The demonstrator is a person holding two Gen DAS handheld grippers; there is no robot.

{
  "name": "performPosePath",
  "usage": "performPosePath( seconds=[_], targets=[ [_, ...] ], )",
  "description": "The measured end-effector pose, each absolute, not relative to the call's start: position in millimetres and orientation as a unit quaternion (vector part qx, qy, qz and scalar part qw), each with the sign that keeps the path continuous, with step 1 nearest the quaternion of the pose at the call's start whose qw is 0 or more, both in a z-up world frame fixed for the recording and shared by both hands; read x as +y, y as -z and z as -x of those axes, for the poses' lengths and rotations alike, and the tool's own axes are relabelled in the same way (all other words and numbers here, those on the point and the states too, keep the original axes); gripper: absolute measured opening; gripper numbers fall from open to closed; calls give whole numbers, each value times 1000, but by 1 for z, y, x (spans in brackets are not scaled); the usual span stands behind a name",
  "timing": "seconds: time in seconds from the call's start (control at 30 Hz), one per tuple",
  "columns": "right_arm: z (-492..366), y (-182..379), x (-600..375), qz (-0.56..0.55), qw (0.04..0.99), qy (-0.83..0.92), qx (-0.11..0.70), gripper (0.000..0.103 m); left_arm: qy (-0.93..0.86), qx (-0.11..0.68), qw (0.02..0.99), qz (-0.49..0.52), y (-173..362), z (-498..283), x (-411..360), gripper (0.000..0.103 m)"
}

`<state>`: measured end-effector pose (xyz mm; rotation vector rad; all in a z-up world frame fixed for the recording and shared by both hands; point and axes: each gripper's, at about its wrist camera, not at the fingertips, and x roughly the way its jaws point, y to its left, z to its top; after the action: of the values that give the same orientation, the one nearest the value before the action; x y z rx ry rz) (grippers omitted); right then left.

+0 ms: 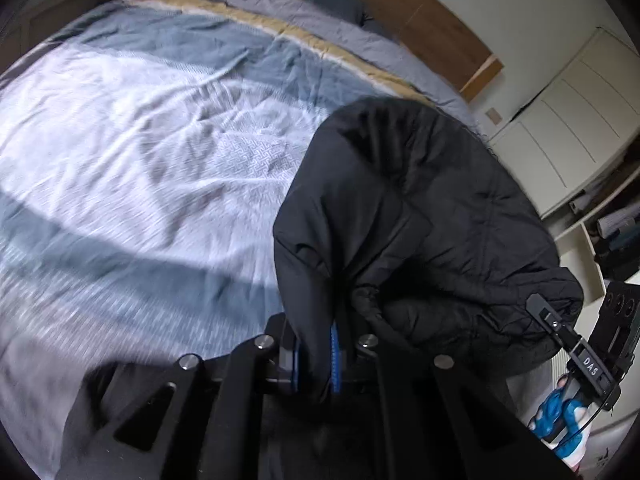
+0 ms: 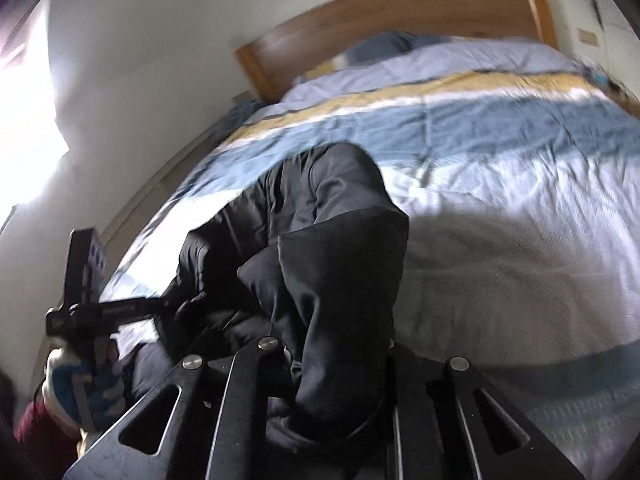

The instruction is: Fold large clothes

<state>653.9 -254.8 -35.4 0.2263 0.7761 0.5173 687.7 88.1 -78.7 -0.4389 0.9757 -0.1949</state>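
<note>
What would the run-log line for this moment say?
phase: grasp | left tool: shut on black jacket | right tool: shut on black jacket | jacket: over striped bedcover

The black jacket (image 1: 420, 220) drapes over the left gripper (image 1: 320, 354) so that its fingertips are covered except for a strip of blue pad, and in the right wrist view the same cloth swallows the right gripper (image 2: 340, 360) entirely, leaving its fingertips out of sight. The bedspread (image 1: 140, 140) is smeared by motion blur in both views, its weave readable only in one small patch, and the things on the shelves (image 1: 612, 232) at the right edge are perhaps books, too small and cut off to tell. The gloved hand (image 2: 80, 392) runs out past the lower left edge.
</note>
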Motion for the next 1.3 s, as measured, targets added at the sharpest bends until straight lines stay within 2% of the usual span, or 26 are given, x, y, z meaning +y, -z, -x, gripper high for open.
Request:
performPosePath(
  seconds=[0.23,0.4,0.5,0.53,0.6,0.77,0.93,1.2,1.3],
  targets=[
    [-538,-5,-263,-114,879,-306,347,15,110,441,864,217,36,-567,113,9],
    [-464,-8,-267,-117,874,-321,346,16,124,434,862,231,32,-490,128,9],
    [-427,3,-271,-127,870,-326,348,17,126,443,856,235,47,-453,133,9],
    [-417,9,-271,-129,869,-326,349,18,127,451,851,239,57,-439,135,5],
    [-404,25,-273,-133,867,-321,356,21,118,466,844,237,77,-424,137,4],
    [-396,88,-277,-137,862,-273,405,24,95,485,826,272,123,-404,146,1],
    [-401,104,-282,-149,859,-263,414,24,91,476,823,295,128,-394,156,0],
    [-385,88,-277,-108,861,-260,424,41,78,479,818,310,117,-359,179,0],
    [-374,81,-282,-95,864,-249,427,57,73,478,822,299,104,-346,181,0]
  ],
)
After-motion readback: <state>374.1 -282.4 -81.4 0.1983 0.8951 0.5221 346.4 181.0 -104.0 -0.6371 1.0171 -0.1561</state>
